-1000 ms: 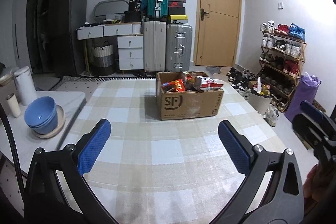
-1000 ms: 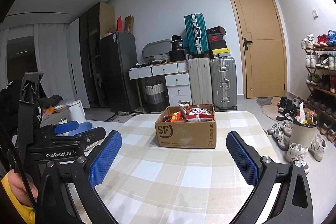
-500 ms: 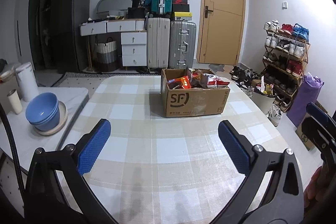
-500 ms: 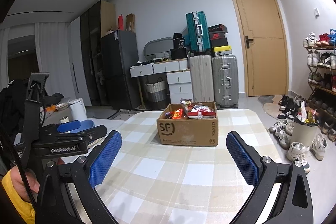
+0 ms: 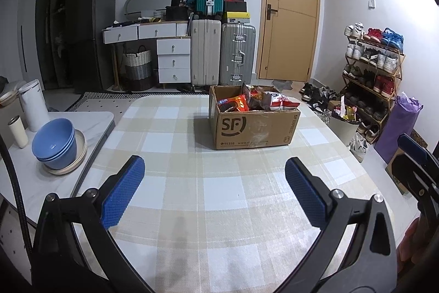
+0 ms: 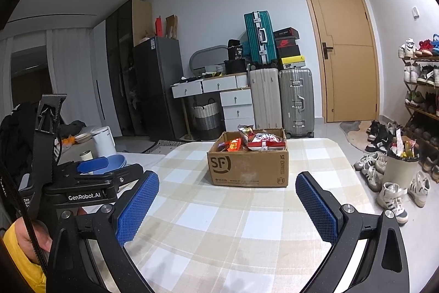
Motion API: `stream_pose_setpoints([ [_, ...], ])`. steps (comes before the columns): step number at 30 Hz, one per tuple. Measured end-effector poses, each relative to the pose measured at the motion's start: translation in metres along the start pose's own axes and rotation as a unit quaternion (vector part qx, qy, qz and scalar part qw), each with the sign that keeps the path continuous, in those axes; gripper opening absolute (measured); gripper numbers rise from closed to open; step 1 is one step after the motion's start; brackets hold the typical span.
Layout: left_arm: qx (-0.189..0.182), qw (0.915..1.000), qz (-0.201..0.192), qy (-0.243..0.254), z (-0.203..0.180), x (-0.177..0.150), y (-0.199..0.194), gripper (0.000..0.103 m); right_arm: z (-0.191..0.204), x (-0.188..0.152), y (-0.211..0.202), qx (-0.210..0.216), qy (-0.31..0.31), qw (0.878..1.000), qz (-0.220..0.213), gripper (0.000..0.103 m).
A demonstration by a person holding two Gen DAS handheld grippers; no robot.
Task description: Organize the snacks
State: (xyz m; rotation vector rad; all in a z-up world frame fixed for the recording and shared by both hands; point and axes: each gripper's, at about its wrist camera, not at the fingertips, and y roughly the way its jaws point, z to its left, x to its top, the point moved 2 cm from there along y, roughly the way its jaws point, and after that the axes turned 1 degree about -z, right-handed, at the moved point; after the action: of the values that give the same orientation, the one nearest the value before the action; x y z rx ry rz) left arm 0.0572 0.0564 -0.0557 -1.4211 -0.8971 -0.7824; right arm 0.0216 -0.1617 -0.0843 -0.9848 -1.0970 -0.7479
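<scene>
On the side counter sit stacked blue bowls; the left gripper hangs wide open and empty over the checked tablecloth, the snack-filled cardboard box stands farther back, and the right gripper gapes open too, holding nothing

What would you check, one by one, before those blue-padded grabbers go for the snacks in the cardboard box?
1. Left gripper open and empty: ok.
2. Right gripper open and empty: ok.
3. Cardboard box upright, top open: ok.
4. Snack bags reachable from above: ok, they stick up past the rim.
5. Checked tablecloth between grippers and box bare: ok.
6. What lies beneath the top bags: cannot tell.
</scene>
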Motion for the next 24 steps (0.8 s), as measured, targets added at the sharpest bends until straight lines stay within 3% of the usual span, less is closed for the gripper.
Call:
stream_pose_setpoints([
  [24,-0.008,0.9999,-0.001,0.015,-0.0074,-0.0043,0.0024,0.102,0.0005,-0.0044,0.0019,0.003,0.007,1.0,0.005,0.102],
])
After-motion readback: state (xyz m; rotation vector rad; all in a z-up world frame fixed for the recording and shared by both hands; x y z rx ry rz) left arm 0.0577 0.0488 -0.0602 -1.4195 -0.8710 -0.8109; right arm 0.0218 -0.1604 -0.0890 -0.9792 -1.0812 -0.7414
